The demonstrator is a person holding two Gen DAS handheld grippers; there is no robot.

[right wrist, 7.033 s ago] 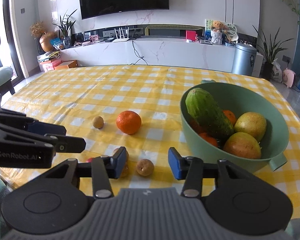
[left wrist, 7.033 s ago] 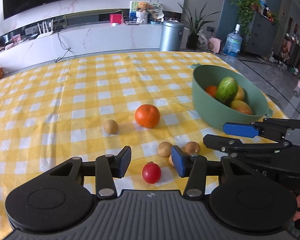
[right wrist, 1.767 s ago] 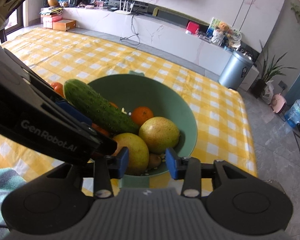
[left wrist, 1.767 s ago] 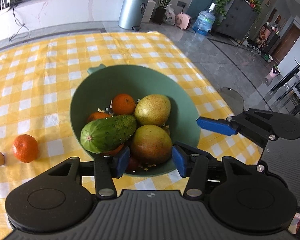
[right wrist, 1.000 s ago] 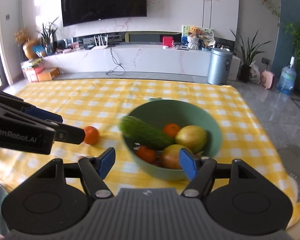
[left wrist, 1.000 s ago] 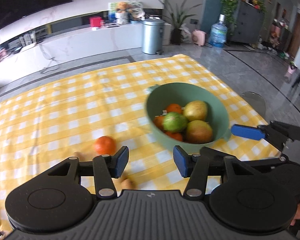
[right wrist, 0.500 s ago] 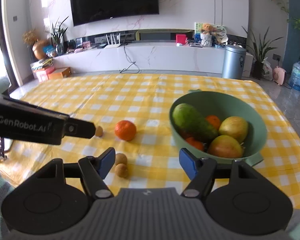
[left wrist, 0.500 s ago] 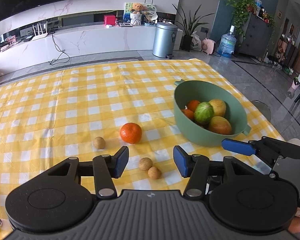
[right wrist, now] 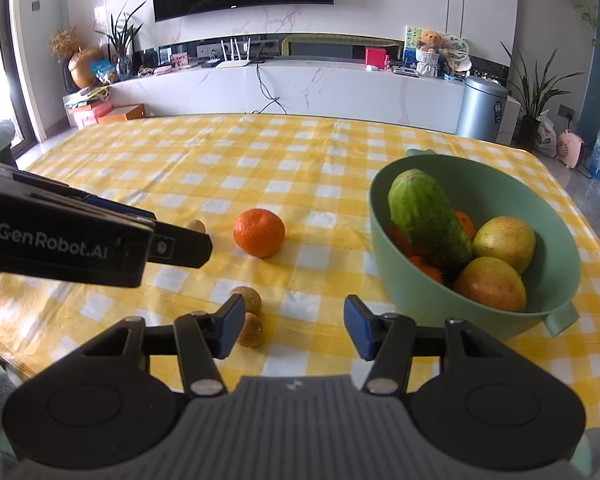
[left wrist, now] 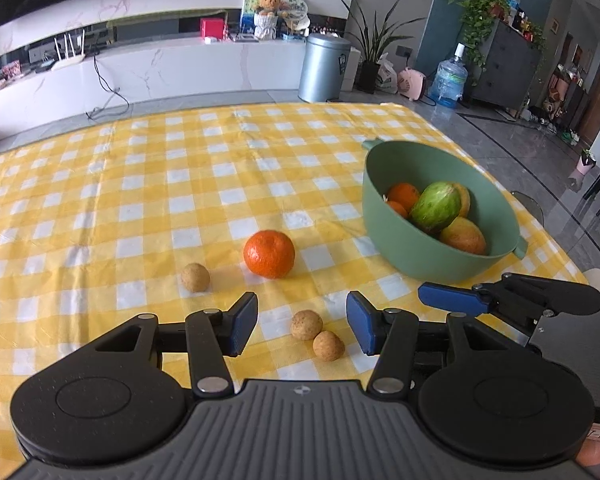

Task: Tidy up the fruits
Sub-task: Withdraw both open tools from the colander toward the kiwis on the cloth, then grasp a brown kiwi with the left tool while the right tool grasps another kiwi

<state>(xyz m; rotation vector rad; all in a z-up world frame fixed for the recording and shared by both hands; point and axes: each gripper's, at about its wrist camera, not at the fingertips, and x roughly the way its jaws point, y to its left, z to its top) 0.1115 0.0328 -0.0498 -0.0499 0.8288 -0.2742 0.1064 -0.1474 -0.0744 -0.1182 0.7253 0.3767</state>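
Approaching the loose fruit beside the bowl (left wrist: 440, 268): left gripper (left wrist: 302, 326) is released and empty, framing two small brown fruits (left wrist: 318, 336) lying touching, near the bowl. Right gripper (right wrist: 294, 328) is closing on nothing. Centre on one fruit only, descend squarely, and clench gently; the orange (left wrist: 269, 254) lies beyond.

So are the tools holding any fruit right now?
No. The left tool is open and empty above two small brown fruits; the right tool is closing on nothing.
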